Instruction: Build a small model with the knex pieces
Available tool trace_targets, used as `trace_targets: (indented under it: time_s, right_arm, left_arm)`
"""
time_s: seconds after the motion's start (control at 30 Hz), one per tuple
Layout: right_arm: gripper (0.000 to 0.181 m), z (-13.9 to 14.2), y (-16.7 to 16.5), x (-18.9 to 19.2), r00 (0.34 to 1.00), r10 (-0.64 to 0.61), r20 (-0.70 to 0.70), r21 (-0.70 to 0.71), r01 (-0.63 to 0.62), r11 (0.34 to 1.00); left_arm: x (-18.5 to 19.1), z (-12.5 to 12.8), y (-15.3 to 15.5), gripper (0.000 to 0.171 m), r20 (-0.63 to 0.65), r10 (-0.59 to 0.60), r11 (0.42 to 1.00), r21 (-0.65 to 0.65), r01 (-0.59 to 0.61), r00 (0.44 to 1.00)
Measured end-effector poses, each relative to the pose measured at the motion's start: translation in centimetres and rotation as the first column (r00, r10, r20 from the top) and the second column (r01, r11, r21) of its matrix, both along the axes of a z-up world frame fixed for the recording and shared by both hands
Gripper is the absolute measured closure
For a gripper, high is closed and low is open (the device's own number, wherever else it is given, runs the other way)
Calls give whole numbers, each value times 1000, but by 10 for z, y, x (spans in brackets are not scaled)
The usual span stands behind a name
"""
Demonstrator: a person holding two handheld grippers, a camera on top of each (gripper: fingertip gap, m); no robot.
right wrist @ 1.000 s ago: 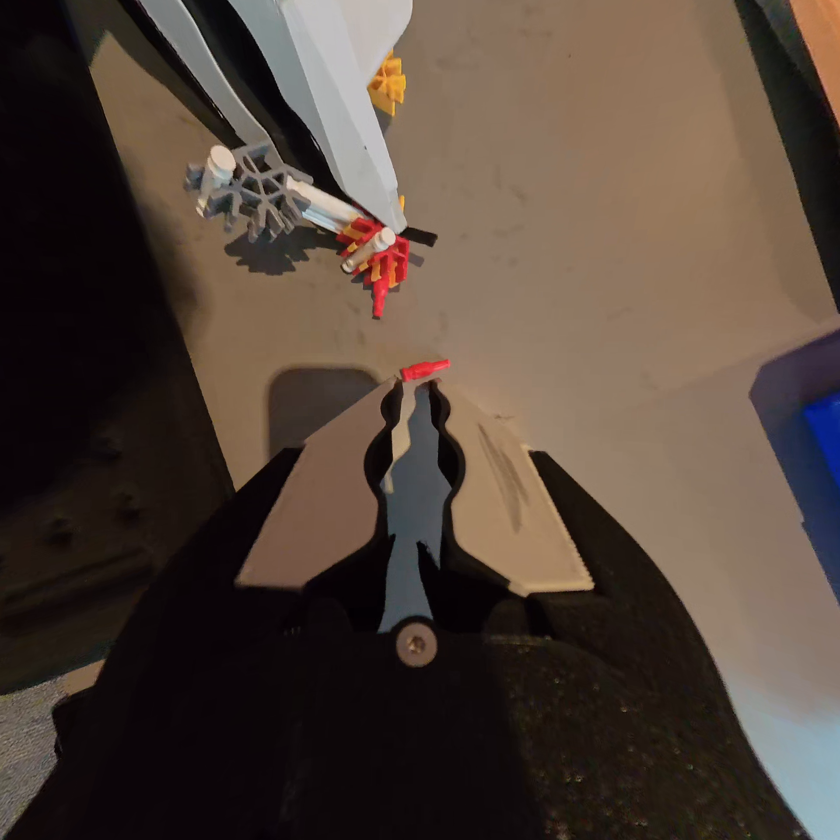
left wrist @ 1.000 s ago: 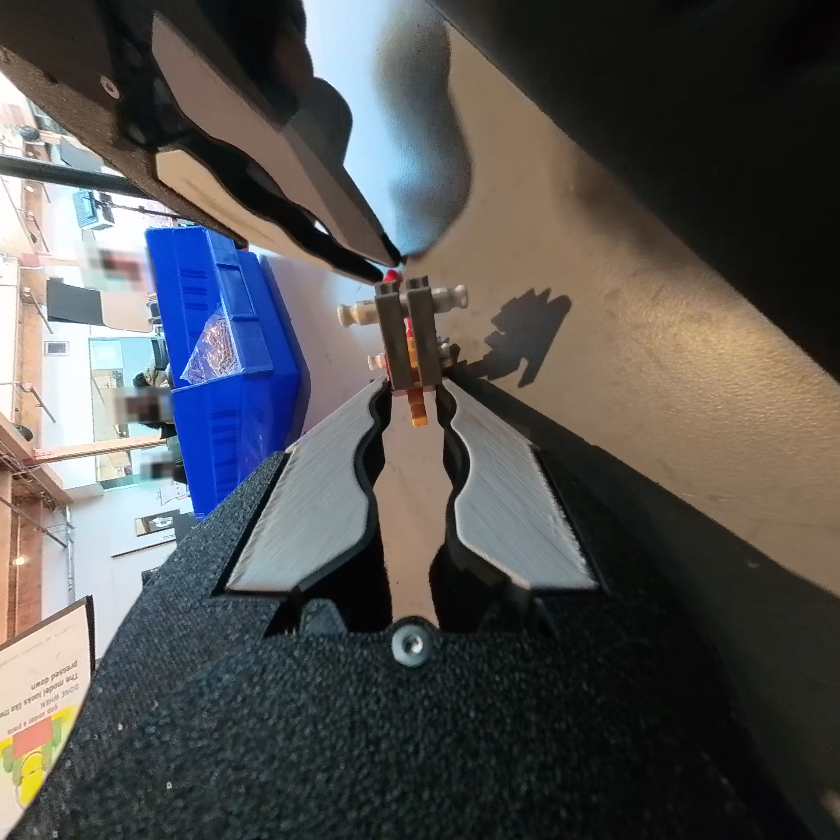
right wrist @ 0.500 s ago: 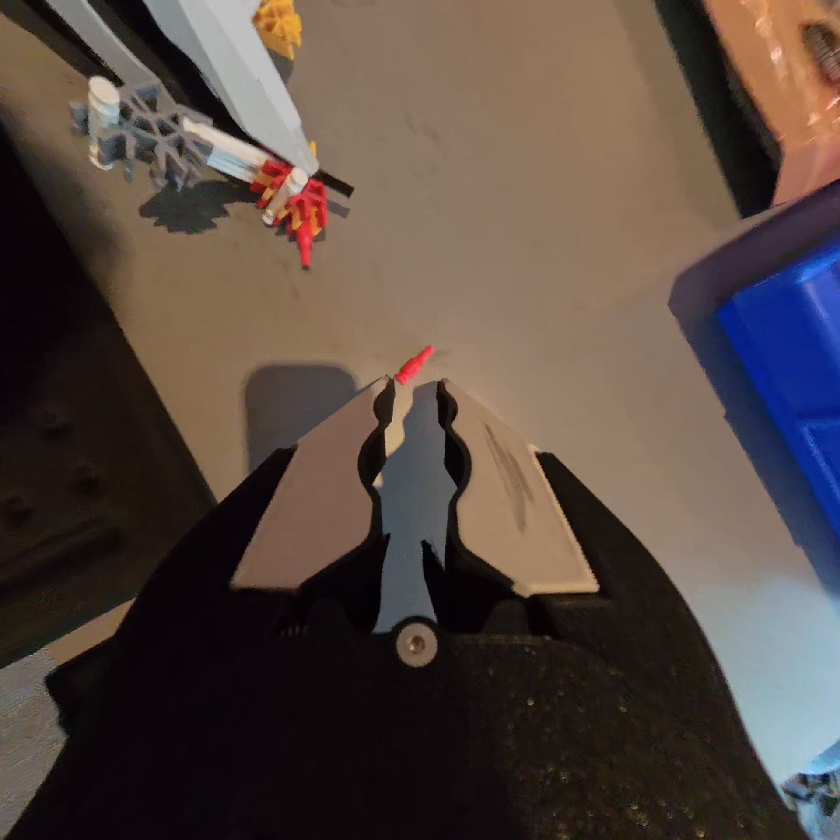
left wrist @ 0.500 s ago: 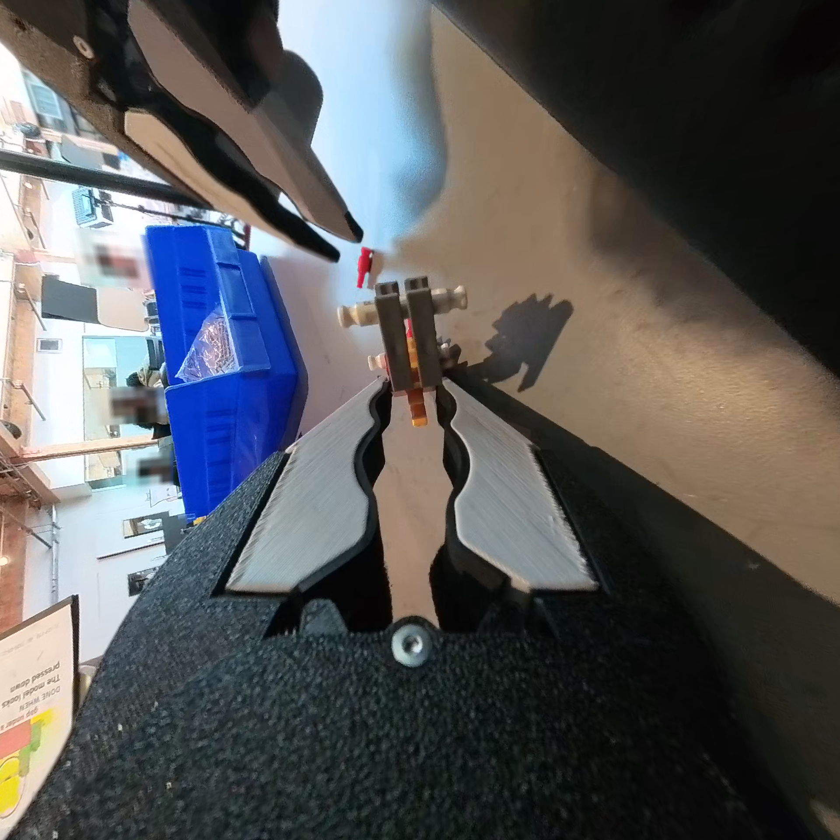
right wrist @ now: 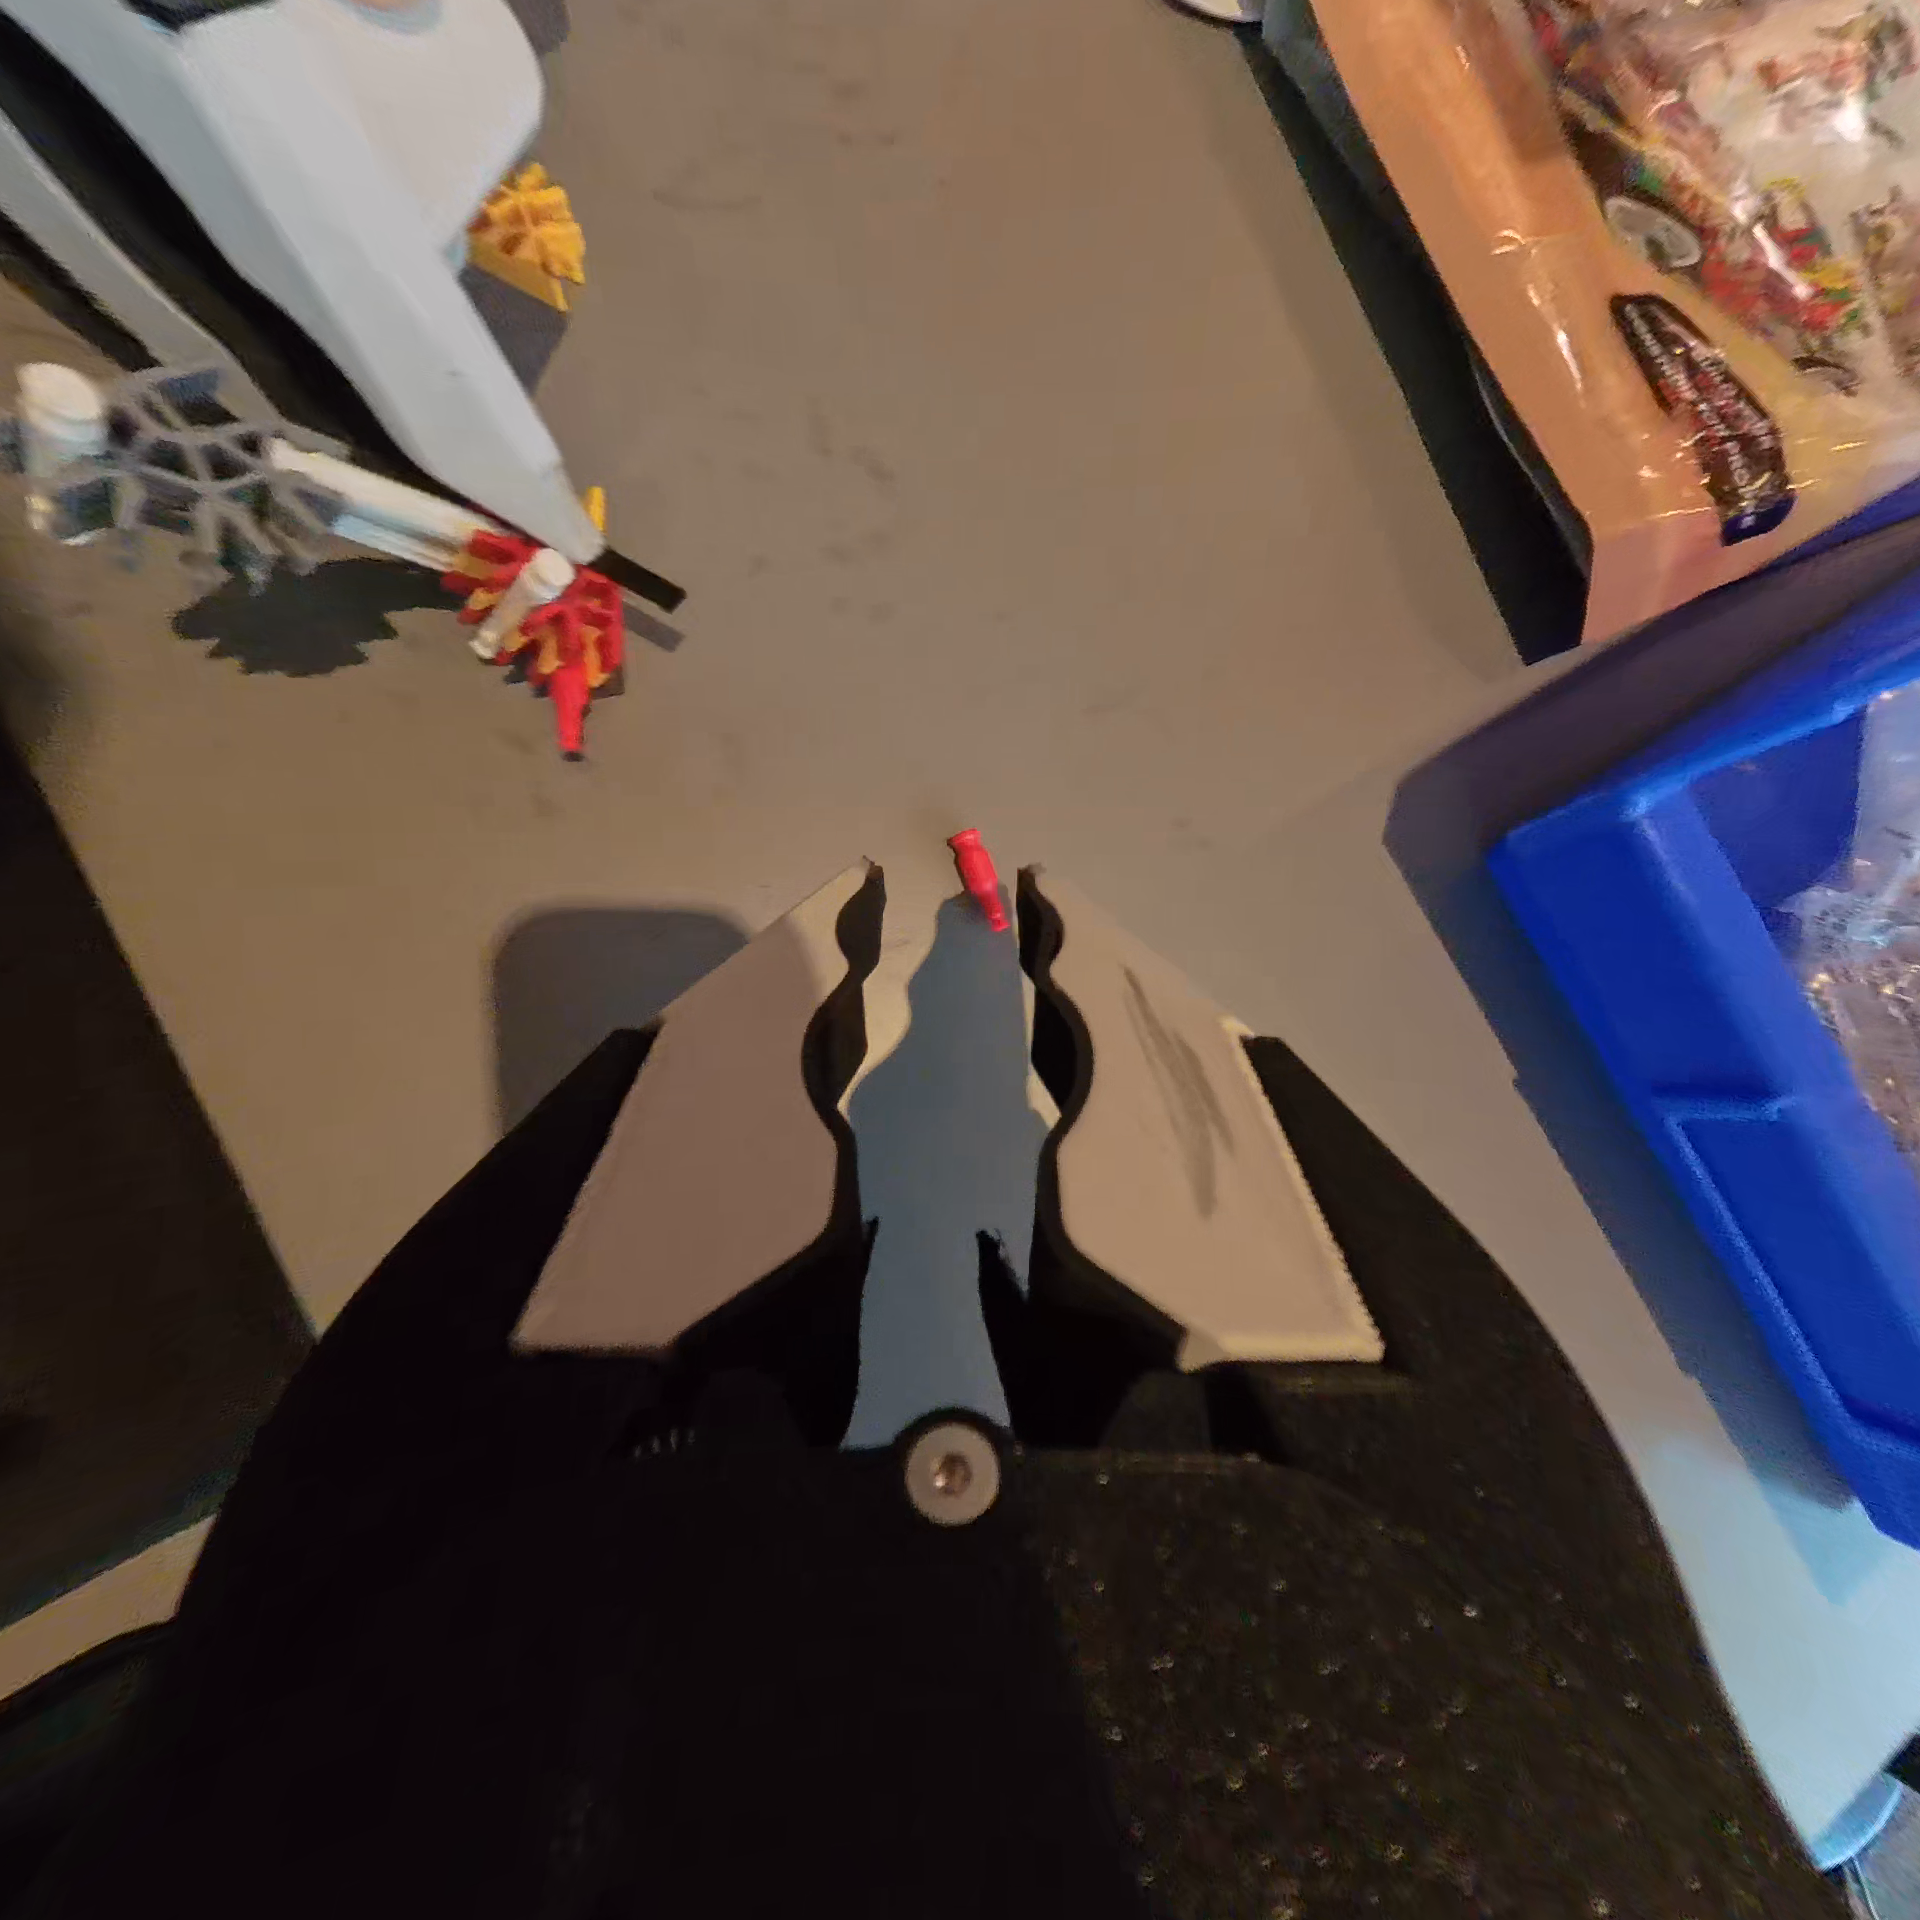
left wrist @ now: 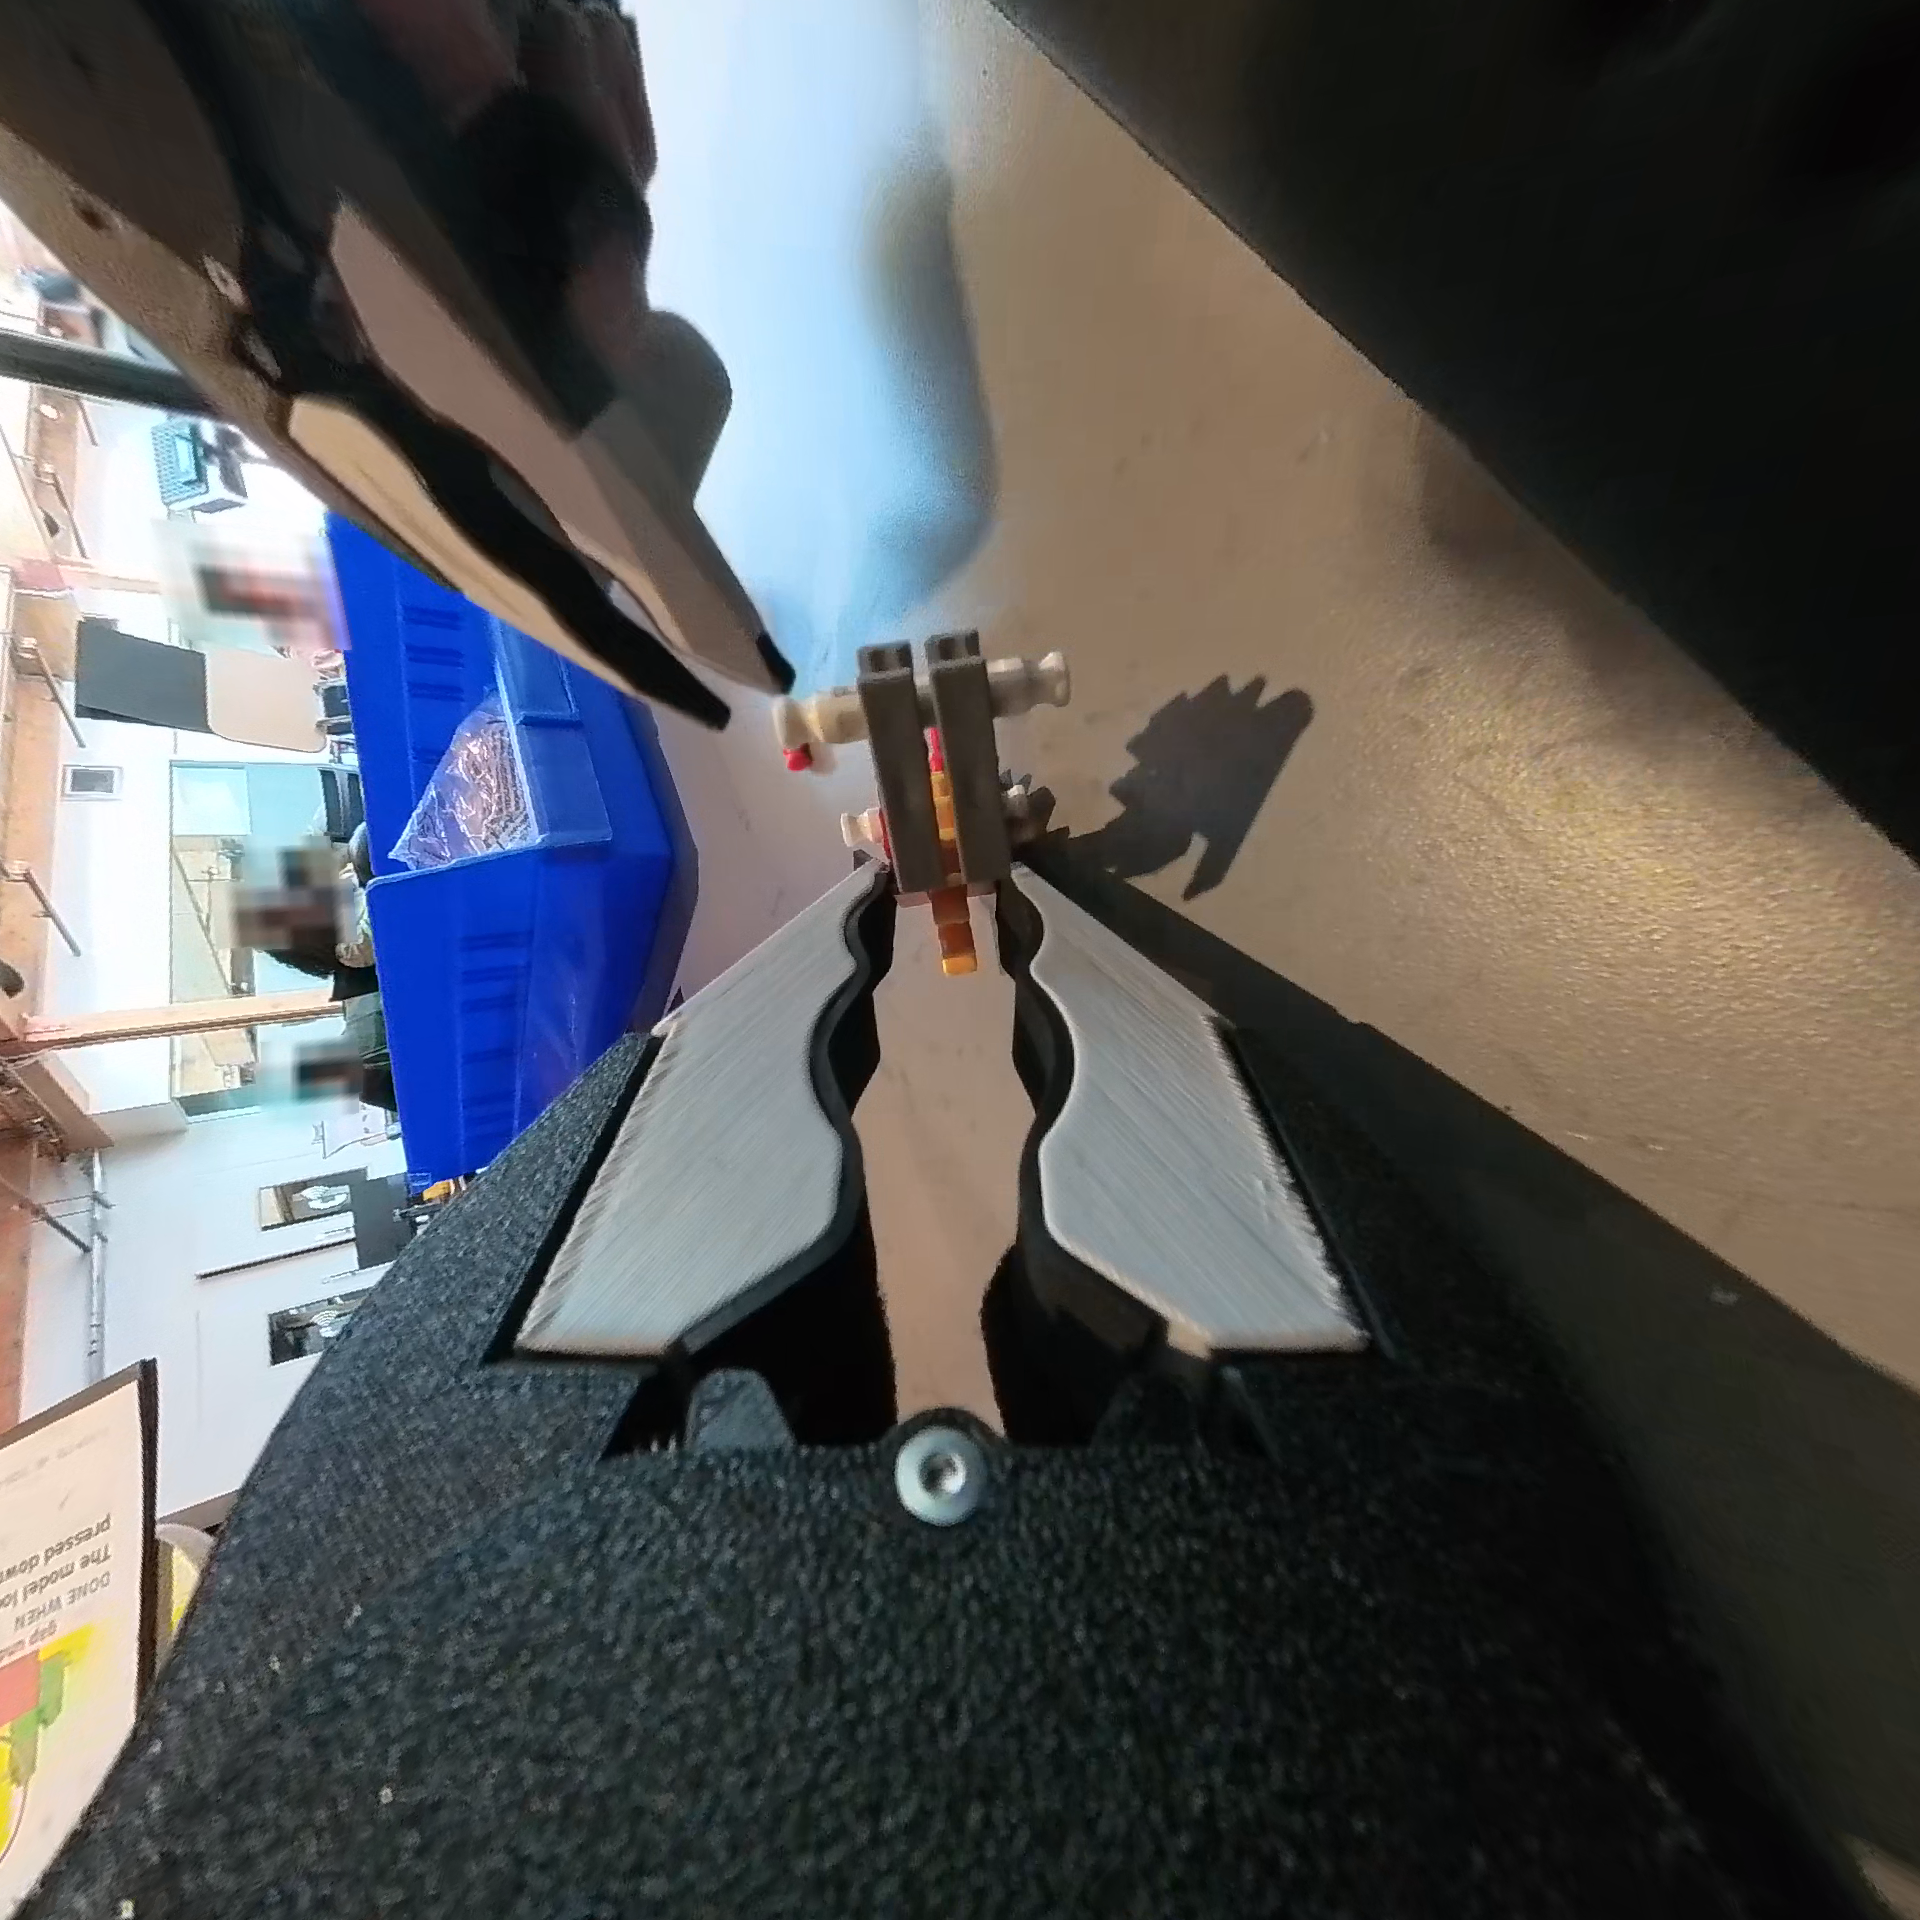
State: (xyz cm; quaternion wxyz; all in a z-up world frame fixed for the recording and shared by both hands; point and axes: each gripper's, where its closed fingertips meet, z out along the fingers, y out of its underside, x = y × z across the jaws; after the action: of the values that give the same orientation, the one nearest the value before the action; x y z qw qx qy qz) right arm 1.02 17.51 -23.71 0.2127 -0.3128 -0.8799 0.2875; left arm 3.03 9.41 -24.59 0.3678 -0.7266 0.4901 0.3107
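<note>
My left gripper (left wrist: 940,883) is shut on a small rod-and-connector toy model (left wrist: 935,758) made of grey connectors, white rods and red and orange pieces, held low over the grey table (right wrist: 935,416). In the right wrist view the left gripper (right wrist: 597,556) grips the model's red connectors (right wrist: 566,623), and its grey snowflake connector (right wrist: 177,468) sticks out to the left. My right gripper (right wrist: 948,878) is open just above the table. A small loose red rod (right wrist: 977,878) lies on the table between its tips. In the left wrist view the right gripper (left wrist: 746,694) hangs close to the model's white rod end.
A blue bin (right wrist: 1714,1039) holding a clear bag stands at the right and also shows in the left wrist view (left wrist: 520,883). A cardboard box (right wrist: 1507,312) with bagged parts is beyond it. A yellow connector (right wrist: 530,234) lies near the left gripper. A printed card (left wrist: 62,1558) stands nearby. The grippers' ends are close to 9 cm from one another.
My right gripper has opened wider and drawn back from the model toward the blue bin. The red rod, earlier at its tips, now lies between them. The left gripper has not moved.
</note>
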Motion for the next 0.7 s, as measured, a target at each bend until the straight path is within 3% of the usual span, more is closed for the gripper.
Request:
trace_targets:
  time_s: [0.07,0.2,0.4,0.6,0.7]
  right_arm:
    - [157,-9,2,-10,999,1,33,2,-1,1000]
    - [178,-15,-4,-13,995,31,92,-47,-27,999]
    - [179,-10,-11,-8,998,8,61,-103,-2,995]
    - [179,16,-51,15,989,124,84,-305,-93,948]
    - [179,16,-63,24,978,168,127,-310,-122,943]
  left_arm:
    - [0,0,1,154,5,0,1000,-1,0,1000]
    - [0,0,1,154,3,0,1000,3,0,1000]
    - [1,0,2,155,2,-8,1000,18,8,1000]
    - [2,0,3,155,-68,-23,999,34,26,997]
    - [2,0,4,155,-93,-28,998,51,33,995]
